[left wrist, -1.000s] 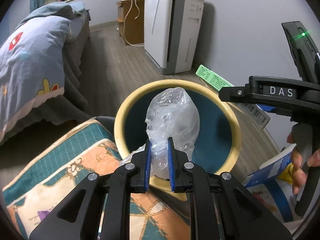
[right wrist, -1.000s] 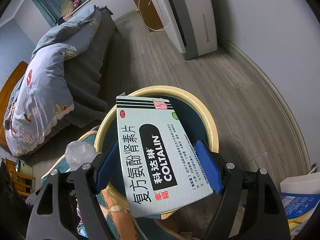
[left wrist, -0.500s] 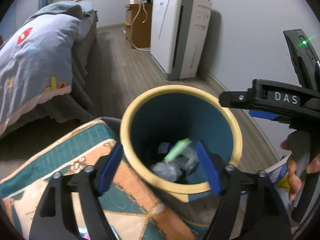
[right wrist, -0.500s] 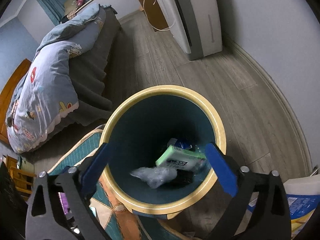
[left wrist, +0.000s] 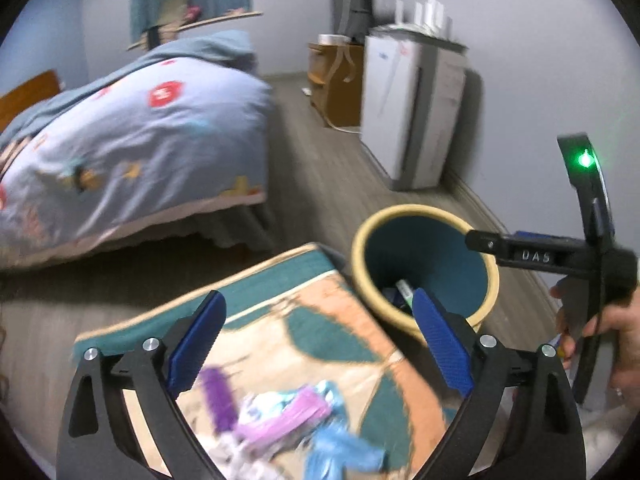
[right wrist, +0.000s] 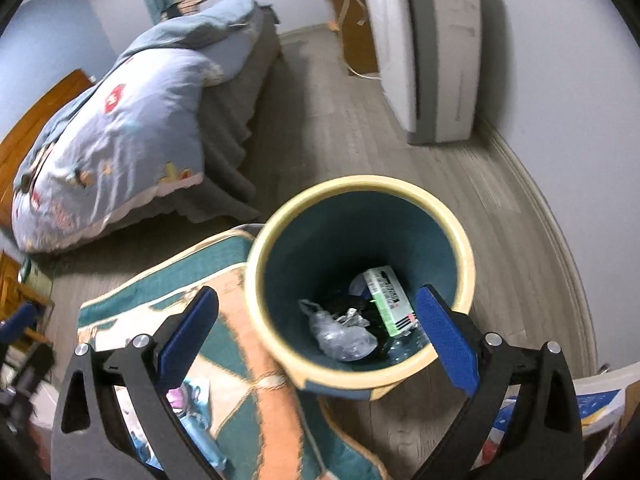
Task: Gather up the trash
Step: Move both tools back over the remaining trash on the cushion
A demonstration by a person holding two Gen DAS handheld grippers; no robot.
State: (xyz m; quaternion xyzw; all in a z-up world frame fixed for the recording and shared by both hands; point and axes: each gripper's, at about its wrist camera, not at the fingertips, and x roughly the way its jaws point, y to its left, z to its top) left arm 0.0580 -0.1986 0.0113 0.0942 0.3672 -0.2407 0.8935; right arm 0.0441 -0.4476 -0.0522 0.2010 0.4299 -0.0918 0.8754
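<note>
A round bin [right wrist: 460,240] with a cream rim and teal inside stands on the floor; it also shows in the left wrist view [left wrist: 490,272]. In it lie a crumpled clear plastic bag [right wrist: 340,334] and a green-white medicine box [right wrist: 390,300]. My right gripper [right wrist: 316,340] is open and empty above the bin's near rim. My left gripper [left wrist: 316,344] is open and empty over a teal-and-orange cushion [left wrist: 280,320], left of the bin. Purple and blue wrappers [left wrist: 296,416] lie on the cushion below the left gripper.
A bed with a blue quilt [left wrist: 132,140] stands at the left. A white air purifier [right wrist: 432,52] and a wooden cabinet [left wrist: 336,88] stand by the far wall. A blue-white package [right wrist: 596,404] lies at the right of the bin.
Both grippers opened and dropped the plastic bag and the medicine box into the bin. The left gripper then swung left and back over the cushion; the right pulled back a little.
</note>
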